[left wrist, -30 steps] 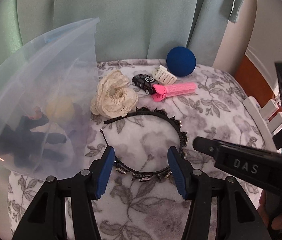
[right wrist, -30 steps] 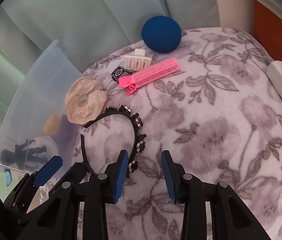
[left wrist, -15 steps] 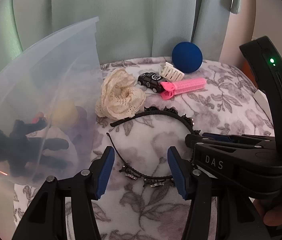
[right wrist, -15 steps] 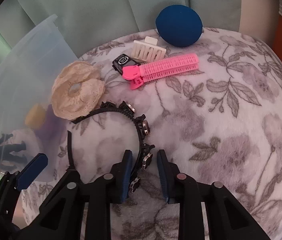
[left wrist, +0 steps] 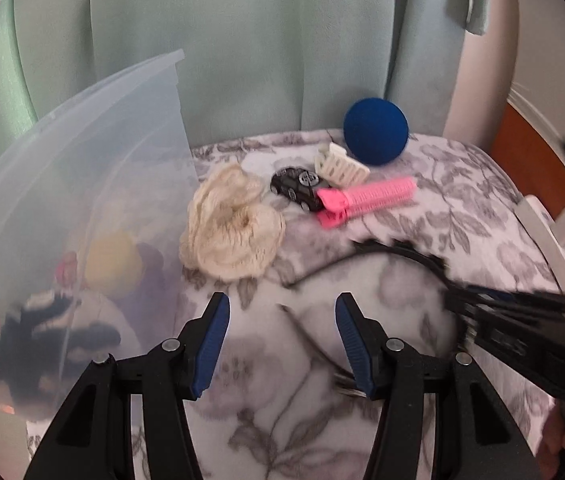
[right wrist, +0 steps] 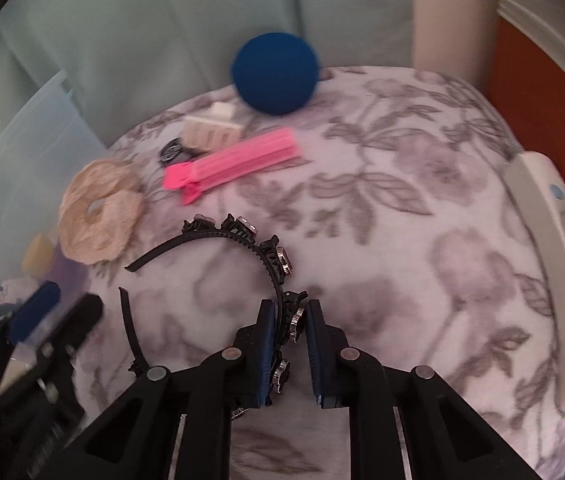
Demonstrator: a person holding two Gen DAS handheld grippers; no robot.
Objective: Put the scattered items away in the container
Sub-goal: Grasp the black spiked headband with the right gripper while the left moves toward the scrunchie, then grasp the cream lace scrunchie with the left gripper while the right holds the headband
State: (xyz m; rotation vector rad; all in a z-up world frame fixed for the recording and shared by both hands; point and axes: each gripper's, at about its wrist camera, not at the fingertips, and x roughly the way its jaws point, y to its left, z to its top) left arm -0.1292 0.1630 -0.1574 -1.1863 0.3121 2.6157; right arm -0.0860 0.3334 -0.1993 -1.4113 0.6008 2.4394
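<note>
- My right gripper (right wrist: 288, 344) is clamped on the headband (right wrist: 270, 258), nearest me; my left gripper (left wrist: 280, 344) stands apart, empty.
- Left, the bin (left wrist: 82, 184) already holds several things.
- Farther off, scrunchie (left wrist: 232, 226), car (left wrist: 298, 188), pink clip (left wrist: 366, 198), white clip (left wrist: 340, 166) and ball (left wrist: 375, 131) wait.

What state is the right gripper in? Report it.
Shut on the black jewelled headband: the right gripper has its blue pads pressing the band's studded arc between them.

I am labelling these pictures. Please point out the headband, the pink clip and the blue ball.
headband (right wrist: 242, 232): right wrist view, on the toothed band at the arch top.
pink clip (right wrist: 242, 158): right wrist view, middle of the long body.
blue ball (left wrist: 375, 131): left wrist view, centre of the ball.
</note>
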